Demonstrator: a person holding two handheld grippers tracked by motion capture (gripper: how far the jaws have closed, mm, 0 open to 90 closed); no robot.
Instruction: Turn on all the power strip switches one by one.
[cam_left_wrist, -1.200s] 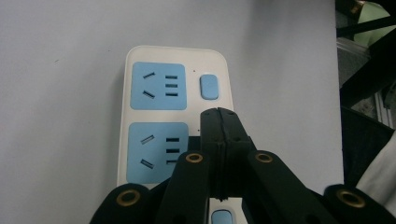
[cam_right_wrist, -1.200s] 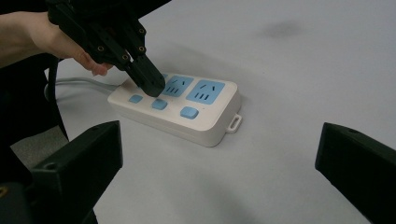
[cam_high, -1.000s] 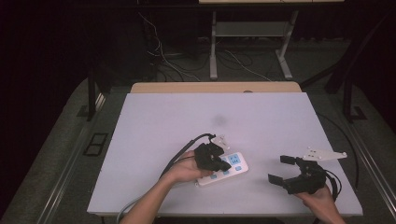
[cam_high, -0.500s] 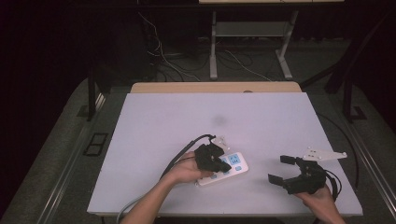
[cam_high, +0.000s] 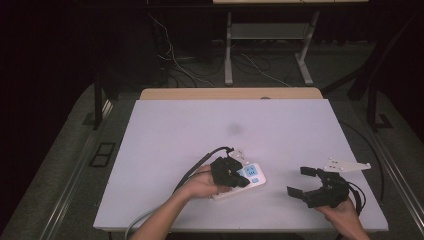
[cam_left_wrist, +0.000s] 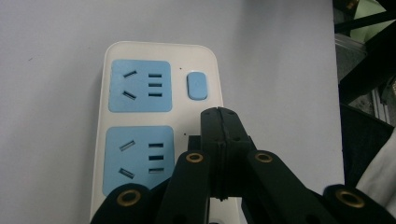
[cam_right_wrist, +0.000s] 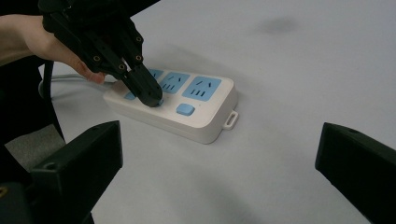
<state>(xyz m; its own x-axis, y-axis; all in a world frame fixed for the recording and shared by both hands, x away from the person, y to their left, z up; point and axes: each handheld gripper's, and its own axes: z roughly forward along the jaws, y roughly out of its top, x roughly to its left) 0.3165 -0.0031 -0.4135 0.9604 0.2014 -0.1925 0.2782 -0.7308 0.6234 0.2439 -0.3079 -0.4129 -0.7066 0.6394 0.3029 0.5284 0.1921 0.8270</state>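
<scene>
A white power strip (cam_high: 254, 177) with blue sockets and small blue buttons lies near the table's front edge. My left gripper (cam_high: 241, 181) is shut, its jaws pressed together with nothing between them. Its tip rests on the strip's top. In the left gripper view the shut left gripper (cam_left_wrist: 219, 113) sits just below one blue button (cam_left_wrist: 196, 85), beside two sockets. From the right gripper view, the left gripper (cam_right_wrist: 150, 96) touches a blue spot on the power strip (cam_right_wrist: 205, 116) by another button (cam_right_wrist: 185, 109). My right gripper (cam_high: 300, 181) stands wide open on the table, right of the strip and apart from it.
A grey cable (cam_high: 150, 217) runs off the front-left edge of the white table (cam_high: 200, 130). The table's front edge lies close under both hands. Behind the table, loose cables (cam_high: 250, 65) and a metal stand (cam_high: 270, 32) are on the dark floor.
</scene>
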